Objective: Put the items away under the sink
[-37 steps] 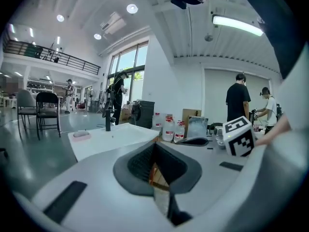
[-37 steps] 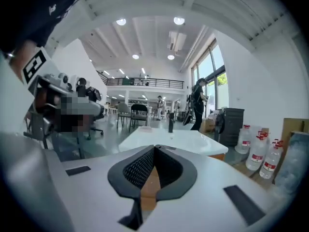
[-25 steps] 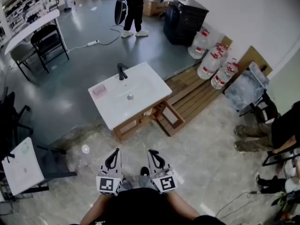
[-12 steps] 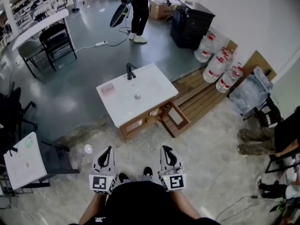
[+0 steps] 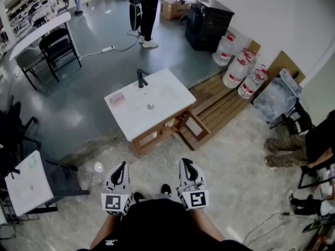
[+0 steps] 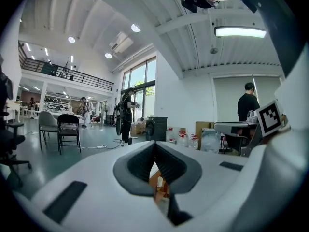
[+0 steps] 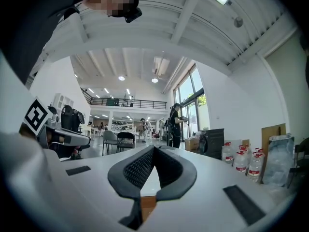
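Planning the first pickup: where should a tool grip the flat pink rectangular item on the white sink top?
Probably from above, pinching the flat pink rectangular item across its shorter width. It lies low on the white sink top near the black tap, so a level approach would likely scrape.

The sink is a white rectangular basin on a low wooden frame, standing on the floor and set askew to the head view. A black tap stands upright at its far edge, and the drain sits mid-bowl. A flat pink thing lies on the rim, left of the tap. The frame is open at the front. In the left gripper view a small white bottle shows upright against the wood, too small to tell more.
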Available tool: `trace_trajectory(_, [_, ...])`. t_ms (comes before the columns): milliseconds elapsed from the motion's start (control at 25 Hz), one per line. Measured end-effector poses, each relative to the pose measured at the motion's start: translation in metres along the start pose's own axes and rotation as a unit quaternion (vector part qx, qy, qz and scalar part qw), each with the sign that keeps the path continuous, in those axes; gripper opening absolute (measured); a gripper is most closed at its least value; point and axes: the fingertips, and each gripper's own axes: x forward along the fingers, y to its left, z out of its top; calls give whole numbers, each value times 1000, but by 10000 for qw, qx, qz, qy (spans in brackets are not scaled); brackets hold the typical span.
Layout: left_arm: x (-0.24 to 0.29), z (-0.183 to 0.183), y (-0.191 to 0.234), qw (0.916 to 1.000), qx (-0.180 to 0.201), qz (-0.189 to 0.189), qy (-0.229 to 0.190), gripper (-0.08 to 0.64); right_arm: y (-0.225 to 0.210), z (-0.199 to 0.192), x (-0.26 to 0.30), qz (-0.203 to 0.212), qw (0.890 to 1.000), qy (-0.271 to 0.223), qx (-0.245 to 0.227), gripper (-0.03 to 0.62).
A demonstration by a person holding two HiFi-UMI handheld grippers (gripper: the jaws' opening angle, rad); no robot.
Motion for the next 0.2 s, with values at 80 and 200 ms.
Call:
trace_trajectory(80, [2, 0, 4, 10000, 48, 9, -25, 8, 1, -1, 1, -6, 10000, 23, -6, 15])
trace_trajectory(200, [5, 6, 8, 9999, 91, 52, -67, 8, 3, -2, 4, 5, 10000, 38, -18, 15])
